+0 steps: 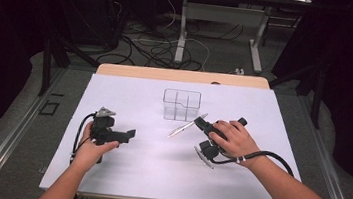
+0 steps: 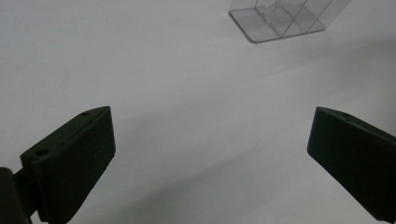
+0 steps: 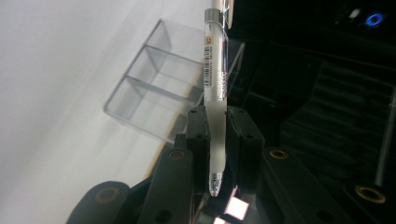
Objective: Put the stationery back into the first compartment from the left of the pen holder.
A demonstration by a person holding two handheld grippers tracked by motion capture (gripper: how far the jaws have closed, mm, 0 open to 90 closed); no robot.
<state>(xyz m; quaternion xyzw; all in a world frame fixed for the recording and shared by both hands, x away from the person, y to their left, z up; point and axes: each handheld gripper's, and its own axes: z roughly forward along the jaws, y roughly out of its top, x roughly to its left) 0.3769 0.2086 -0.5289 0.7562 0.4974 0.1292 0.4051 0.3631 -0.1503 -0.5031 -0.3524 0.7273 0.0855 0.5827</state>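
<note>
1. Right gripper (image 3: 217, 140) is clamped on a clear-barrelled pen (image 3: 215, 93); in the right gripper view both jaws press the frosted grip section, with the tip poking out below them and the barrel running up past them.
2. From the high view, the pen (image 1: 187, 126) sticks out of that gripper (image 1: 205, 126) to the left, slanting over the white table sheet (image 1: 120, 173), just in front of the clear organizer (image 1: 181, 105).
3. Left gripper (image 1: 127, 134) rests well apart on the left of the sheet; the left gripper view shows its jaws spread wide with nothing between them.
4. Done, as I judge it: the pen is picked up and held off the sheet.
5. Left to do, by my reading: carry the pen over the organizer, tip it upright, and drop it into one compartment. Every compartment I can see looks empty.
6. Count: one pen, one organizer with several compartments (the exact number is hard to tell through the clear walls), two grippers, two hands.
</note>
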